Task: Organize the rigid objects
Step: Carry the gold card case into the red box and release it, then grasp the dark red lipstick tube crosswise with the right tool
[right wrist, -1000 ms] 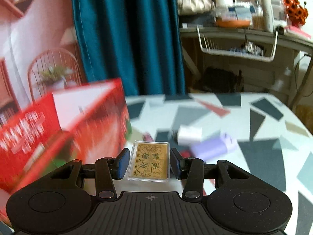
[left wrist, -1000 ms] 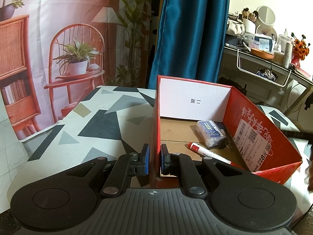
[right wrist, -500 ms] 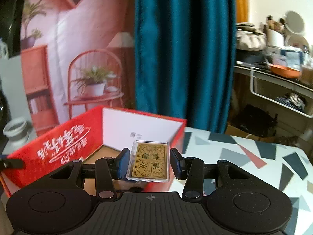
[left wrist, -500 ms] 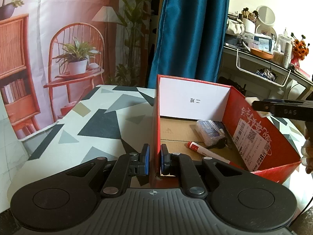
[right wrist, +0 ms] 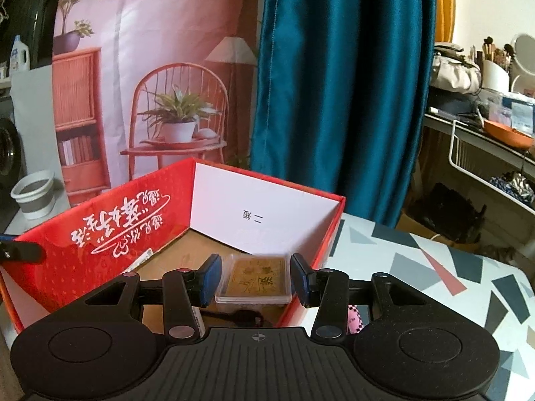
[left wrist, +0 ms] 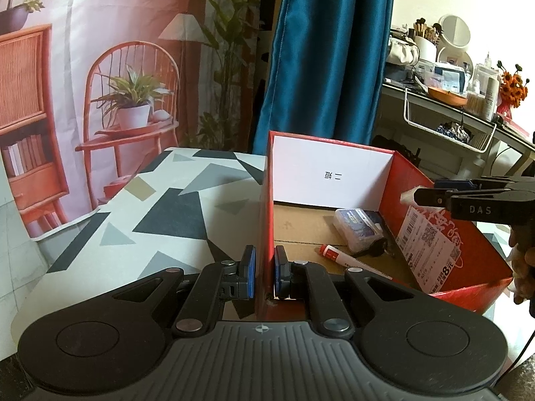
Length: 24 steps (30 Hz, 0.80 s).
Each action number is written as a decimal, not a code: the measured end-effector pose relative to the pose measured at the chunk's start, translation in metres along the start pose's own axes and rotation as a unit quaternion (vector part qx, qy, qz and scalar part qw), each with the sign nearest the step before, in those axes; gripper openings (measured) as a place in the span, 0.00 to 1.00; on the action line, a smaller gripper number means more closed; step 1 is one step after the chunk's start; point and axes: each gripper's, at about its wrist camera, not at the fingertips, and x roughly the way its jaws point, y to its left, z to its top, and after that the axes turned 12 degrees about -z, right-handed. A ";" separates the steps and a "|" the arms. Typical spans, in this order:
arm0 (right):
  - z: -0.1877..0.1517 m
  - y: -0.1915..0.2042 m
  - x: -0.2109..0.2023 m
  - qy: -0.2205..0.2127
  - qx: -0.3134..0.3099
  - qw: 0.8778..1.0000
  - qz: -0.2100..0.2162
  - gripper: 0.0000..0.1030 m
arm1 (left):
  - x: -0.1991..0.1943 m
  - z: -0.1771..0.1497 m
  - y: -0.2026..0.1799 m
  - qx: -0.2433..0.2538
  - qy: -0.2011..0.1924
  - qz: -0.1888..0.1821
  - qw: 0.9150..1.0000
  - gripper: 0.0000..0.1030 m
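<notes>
A red cardboard box [left wrist: 444, 244] with a white inner end wall stands on the patterned table. My left gripper [left wrist: 264, 272] is shut on its near left wall. Inside lie a red-capped marker [left wrist: 347, 259], a clear case with blue contents [left wrist: 359, 225] and a black key [left wrist: 376, 247]. My right gripper [right wrist: 255, 280] is open over the box [right wrist: 100, 234]. A clear card case with gold cards [right wrist: 255, 279] sits blurred between its fingers, not touched by the pads. The right gripper also shows at the right edge of the left wrist view [left wrist: 444, 193].
The table [right wrist: 434, 287] has a grey, black and white triangle pattern. A pink checkered object [right wrist: 354, 314] lies on it beside the box. A blue curtain [left wrist: 321, 60] hangs behind. A cluttered shelf with a wire basket [left wrist: 451, 123] stands to the right.
My right gripper carried the card case from the table over the box, then opened; the case now sits loose and blurred between the fingers. My left gripper kept its hold on the box wall.
</notes>
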 end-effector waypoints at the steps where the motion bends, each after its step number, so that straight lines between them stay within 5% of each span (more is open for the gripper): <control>1: 0.000 -0.001 -0.001 -0.003 0.005 1.000 0.004 0.41 | 0.000 0.000 0.000 0.001 0.000 0.001 1.000 0.12; 16: -0.019 -0.077 -0.033 -0.032 0.106 0.991 -0.069 0.41 | 0.000 0.001 0.002 -0.008 0.001 -0.002 1.000 0.12; 24: -0.075 -0.127 -0.028 0.021 0.155 0.979 -0.128 0.40 | 0.000 0.001 0.001 -0.009 0.002 -0.002 1.000 0.12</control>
